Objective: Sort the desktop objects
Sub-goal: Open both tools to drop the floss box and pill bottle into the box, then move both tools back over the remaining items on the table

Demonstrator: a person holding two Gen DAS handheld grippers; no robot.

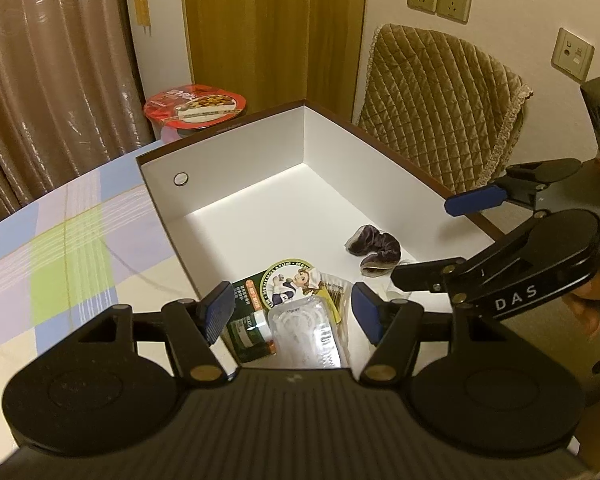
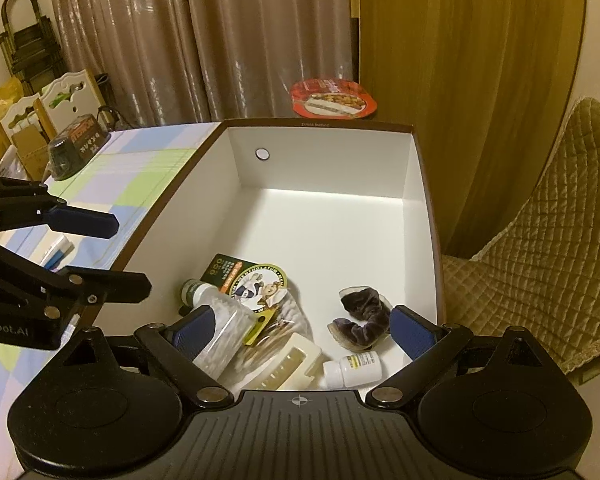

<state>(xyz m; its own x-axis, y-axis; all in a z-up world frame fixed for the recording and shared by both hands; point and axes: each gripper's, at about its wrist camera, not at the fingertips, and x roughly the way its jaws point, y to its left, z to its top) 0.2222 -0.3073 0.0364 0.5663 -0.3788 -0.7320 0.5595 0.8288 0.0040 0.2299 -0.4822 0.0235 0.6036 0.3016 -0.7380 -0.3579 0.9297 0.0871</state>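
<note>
A white cardboard box (image 1: 240, 152) (image 2: 320, 152) with a brown rim stands on the plaid table. At its near end lie a green Mentholatum card pack (image 1: 288, 280) (image 2: 252, 280), a clear plastic tub of white sticks (image 1: 304, 336) (image 2: 224, 328), a purple scrunchie (image 1: 376, 252) (image 2: 364, 320), a cream case (image 2: 284, 364) and a white pill bottle (image 2: 354, 368). My left gripper (image 1: 292, 312) (image 2: 112, 252) hovers open over the box's near left part. My right gripper (image 2: 302, 332) (image 1: 440, 240) hangs open above the scrunchie side. Neither holds anything.
A red-lidded instant noodle bowl (image 1: 196, 106) (image 2: 334, 98) sits behind the box. A chair with a quilted cover (image 1: 440, 120) (image 2: 540, 240) stands to the right. On the tablecloth (image 1: 60, 240) left of the box lie a dark cup container (image 2: 76, 146) and pens (image 2: 56, 252).
</note>
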